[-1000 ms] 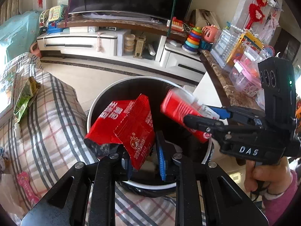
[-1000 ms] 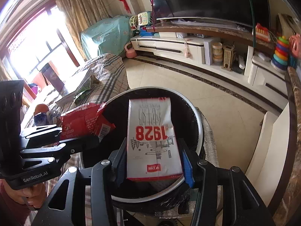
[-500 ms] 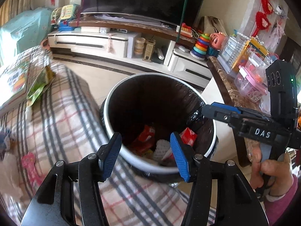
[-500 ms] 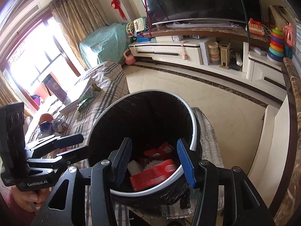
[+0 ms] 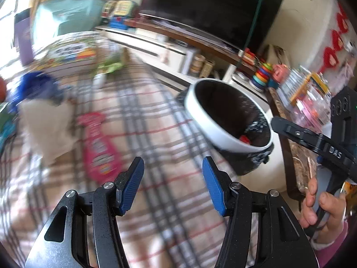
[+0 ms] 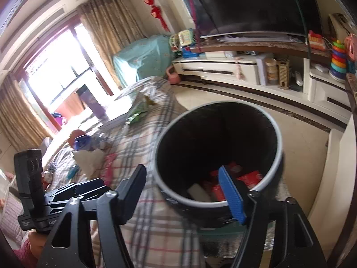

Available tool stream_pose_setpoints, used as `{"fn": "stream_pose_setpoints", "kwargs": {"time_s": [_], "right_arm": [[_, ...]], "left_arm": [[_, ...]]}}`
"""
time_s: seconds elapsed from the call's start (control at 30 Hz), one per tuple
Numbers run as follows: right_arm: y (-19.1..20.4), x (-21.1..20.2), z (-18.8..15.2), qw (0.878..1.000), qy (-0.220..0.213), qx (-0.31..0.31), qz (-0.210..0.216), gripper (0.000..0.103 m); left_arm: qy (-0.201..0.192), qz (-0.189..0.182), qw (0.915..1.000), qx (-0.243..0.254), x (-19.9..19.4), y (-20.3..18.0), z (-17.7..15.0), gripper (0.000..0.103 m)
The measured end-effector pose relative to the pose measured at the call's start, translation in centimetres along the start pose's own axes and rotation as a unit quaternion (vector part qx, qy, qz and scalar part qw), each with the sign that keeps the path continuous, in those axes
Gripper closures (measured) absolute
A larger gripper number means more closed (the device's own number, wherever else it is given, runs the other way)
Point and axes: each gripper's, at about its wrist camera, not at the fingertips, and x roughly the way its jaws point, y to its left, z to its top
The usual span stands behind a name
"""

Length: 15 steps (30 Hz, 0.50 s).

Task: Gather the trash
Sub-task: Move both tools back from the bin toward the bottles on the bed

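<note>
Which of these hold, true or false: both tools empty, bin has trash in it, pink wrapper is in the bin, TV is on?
1. Both tools are open and empty. True: left tool and right tool hold nothing.
2. The bin has trash in it. True: red packets lie at the bottom.
3. The pink wrapper is in the bin. False: it lies on the plaid blanket.
4. The TV is on. False: its screen is dark.

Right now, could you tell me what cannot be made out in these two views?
- Pink packet on the plaid cover: left wrist view, print lost to motion blur.
- Blue item: same view, too blurred to identify.
- Bin contents: right wrist view, partly hidden behind the right gripper, the rest in shadow.
</note>
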Motion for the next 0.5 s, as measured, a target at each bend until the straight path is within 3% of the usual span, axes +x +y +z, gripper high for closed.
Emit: {"fn": "stream_pose_setpoints", "kwargs": {"time_s": [0.23,0.5], "right_arm": [[3.7,1.1,-1.4,1.000,0.002,-0.010,0.028,0.018],[7.4,3.3,-3.1,0.998,0.032,-0.034,0.053,0.017]], "left_arm": [[-0.017,0.030,0.9985,-0.043,-3.0,4.8,-2.1,0.048],[-0.022,0.055,0.9953,-0.076,-4.8,8.7,-3.8,0.048]]}}
